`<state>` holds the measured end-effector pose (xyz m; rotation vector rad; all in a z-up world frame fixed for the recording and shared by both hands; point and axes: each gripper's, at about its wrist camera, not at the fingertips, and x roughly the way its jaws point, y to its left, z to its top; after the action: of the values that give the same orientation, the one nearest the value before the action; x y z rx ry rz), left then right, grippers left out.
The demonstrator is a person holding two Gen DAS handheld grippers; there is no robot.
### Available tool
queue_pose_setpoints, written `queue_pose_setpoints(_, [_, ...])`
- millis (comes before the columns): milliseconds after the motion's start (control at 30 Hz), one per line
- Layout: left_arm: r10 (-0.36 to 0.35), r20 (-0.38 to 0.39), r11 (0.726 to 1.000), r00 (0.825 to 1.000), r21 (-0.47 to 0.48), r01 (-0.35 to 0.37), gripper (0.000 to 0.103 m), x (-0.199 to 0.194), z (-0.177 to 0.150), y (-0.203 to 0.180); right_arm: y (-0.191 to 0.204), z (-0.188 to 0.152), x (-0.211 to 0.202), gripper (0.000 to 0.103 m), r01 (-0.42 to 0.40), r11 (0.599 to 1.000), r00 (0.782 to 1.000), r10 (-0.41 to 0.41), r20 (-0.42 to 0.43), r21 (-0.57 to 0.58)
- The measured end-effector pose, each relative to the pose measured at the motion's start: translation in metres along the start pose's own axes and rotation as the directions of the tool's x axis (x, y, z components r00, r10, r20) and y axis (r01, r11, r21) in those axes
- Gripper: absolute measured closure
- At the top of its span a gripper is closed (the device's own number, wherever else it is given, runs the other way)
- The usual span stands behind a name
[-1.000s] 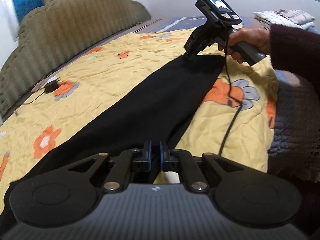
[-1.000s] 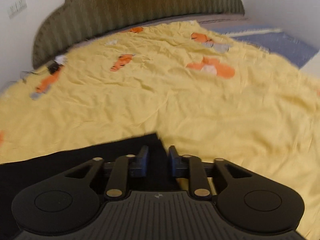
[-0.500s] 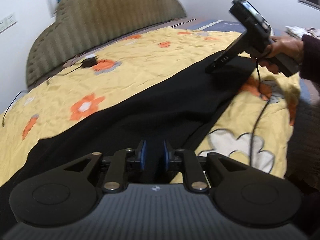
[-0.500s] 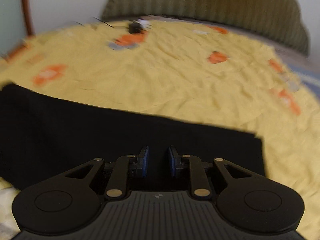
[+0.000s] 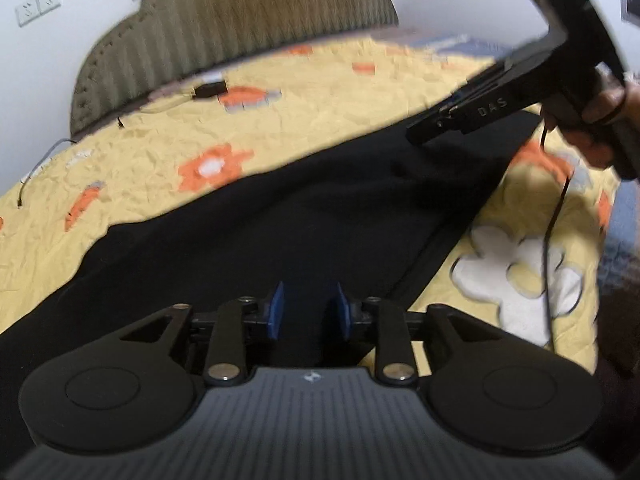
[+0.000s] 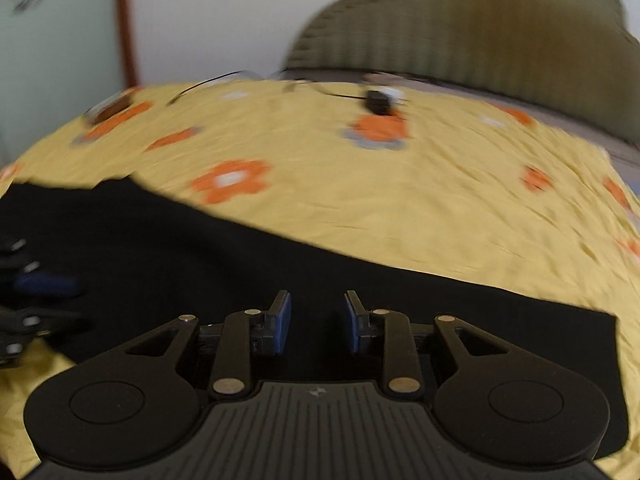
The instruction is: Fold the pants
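Note:
The black pants (image 5: 280, 224) lie flat in a long band across the yellow flowered bedspread (image 5: 320, 92). My left gripper (image 5: 307, 314) hovers over their near part, blue pads apart, nothing between them. My right gripper (image 6: 318, 320) is open too, over the black cloth (image 6: 200, 256); its body also shows in the left wrist view (image 5: 500, 108), held by a hand at the upper right, its tip just above the pants. The left gripper's fingers (image 6: 36, 284) show at the far left of the right wrist view.
A padded olive headboard (image 5: 224, 20) stands at the back. A small black charger with a cable (image 5: 208, 90) lies near it. The bed edge with a grey crocheted cover (image 5: 624, 240) is at the right. The right gripper's cable (image 5: 554, 224) hangs over the bedspread.
Both grippers have opened and let go of the pants. The pants now lie flat on the bed. Both grippers have swung round over the cloth, nearer each other.

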<state>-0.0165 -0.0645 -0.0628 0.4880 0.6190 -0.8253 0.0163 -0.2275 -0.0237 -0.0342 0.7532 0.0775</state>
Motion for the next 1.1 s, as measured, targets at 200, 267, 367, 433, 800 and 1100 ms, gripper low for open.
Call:
queue_pose_setpoints(200, [-0.063,-0.006,0.997,0.998,0.042,0.064,0.076,-0.037,-0.025,0.019,0.032,-0.03,-0.007,0.075,0.072,0.969,0.981,-0.111,-0.158,-0.235])
queue_pose_setpoints(267, [-0.063,0.041,0.997,0.997,0.047,0.061,0.076,-0.048,-0.031,0.025,0.04,-0.024,-0.027,0.075,0.081,0.974,0.985,-0.111,-0.132,-0.21])
queue_pose_setpoints(367, [-0.051,0.133,0.998,0.99,-0.033,0.056,0.074,-0.05,-0.023,0.029,0.049,-0.004,-0.04,0.074,0.0,0.999,1.0,-0.001,-0.022,-0.051])
queue_pose_setpoints(433, [-0.036,0.175,0.996,0.984,-0.073,0.05,0.063,-0.042,-0.016,0.028,0.065,0.004,-0.027,0.074,-0.073,0.997,0.997,0.073,-0.014,-0.006])
queue_pose_setpoints(800, [0.025,0.144,0.997,0.989,-0.081,-0.013,0.045,-0.069,-0.044,0.05,0.132,-0.014,-0.013,0.072,-0.306,0.943,0.939,0.276,-0.208,-0.133])
queue_pose_setpoints(1100, [0.095,0.168,0.983,0.981,-0.172,-0.065,0.029,-0.068,-0.046,0.075,0.127,-0.013,0.009,0.072,-0.18,0.97,0.968,0.145,-0.206,-0.162])
